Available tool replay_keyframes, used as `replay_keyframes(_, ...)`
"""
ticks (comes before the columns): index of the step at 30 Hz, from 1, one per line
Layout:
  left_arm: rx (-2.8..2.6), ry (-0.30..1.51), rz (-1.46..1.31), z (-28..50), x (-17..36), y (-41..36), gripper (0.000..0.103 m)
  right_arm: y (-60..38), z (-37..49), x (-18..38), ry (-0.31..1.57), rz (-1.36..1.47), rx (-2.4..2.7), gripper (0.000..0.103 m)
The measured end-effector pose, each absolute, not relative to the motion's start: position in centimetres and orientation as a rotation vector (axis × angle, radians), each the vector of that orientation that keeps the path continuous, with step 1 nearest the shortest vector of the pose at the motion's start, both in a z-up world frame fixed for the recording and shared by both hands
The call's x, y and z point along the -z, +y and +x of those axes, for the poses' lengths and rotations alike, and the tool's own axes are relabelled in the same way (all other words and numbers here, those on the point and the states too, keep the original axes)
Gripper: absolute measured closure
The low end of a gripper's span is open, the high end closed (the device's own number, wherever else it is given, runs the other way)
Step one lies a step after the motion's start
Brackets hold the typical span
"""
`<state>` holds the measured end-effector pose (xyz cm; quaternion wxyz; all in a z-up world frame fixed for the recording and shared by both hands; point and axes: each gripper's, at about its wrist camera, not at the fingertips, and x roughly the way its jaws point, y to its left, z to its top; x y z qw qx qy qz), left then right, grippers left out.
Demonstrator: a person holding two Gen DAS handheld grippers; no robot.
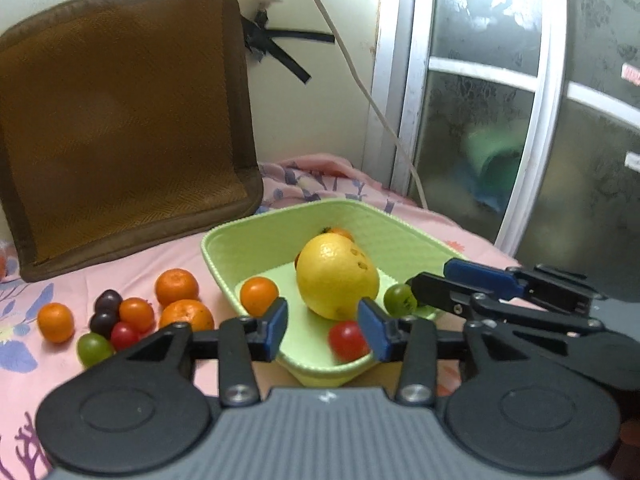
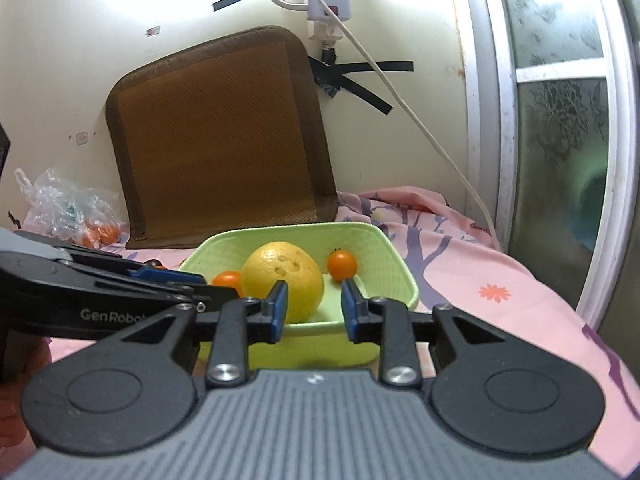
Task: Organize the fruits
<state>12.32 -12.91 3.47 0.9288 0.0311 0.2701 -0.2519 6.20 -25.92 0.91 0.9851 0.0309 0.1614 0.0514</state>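
A light green basket (image 1: 256, 224) sits on the pink bedsheet and holds a big yellow citrus (image 1: 336, 278), a small orange (image 1: 259, 295), a red cherry tomato (image 1: 347, 340) and a green grape (image 1: 400, 298). My left gripper (image 1: 323, 330) is open and empty above the basket's near rim. Loose fruit lies left of the basket: oranges (image 1: 177, 287), dark grapes (image 1: 107, 301), a red tomato (image 1: 124, 335), a green grape (image 1: 93, 347). My right gripper (image 2: 313, 311) is open and empty in front of the basket (image 2: 394, 258), facing the yellow citrus (image 2: 284, 276).
A brown cushion (image 1: 120, 120) leans on the wall behind the fruit. A white cable (image 1: 360, 88) hangs down to the bed. A frosted sliding door (image 1: 500, 100) is on the right. A plastic bag with oranges (image 2: 68, 208) lies at far left.
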Motion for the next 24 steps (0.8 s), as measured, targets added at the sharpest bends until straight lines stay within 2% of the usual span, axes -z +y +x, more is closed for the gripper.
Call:
replay_keyframes(7,0.432,0.542,0.002,8.8,-3.4,-6.9,0.058,-25.2,5.1,-1.6,0.299,0.082,-0.128,0.071)
replay_keyframes(16,0.156,0.581,-0.073,7.2,-1.2,3.4,0.058,-18.9,3.9,-1.9,0.325,0.004,-0.295,0.071)
replay_keyframes(24,0.145,0.562,-0.14,8.9,-1.5,7.0,0.058,-13.3,6.5,-2.3,0.404,-0.131,-0.418,0.071)
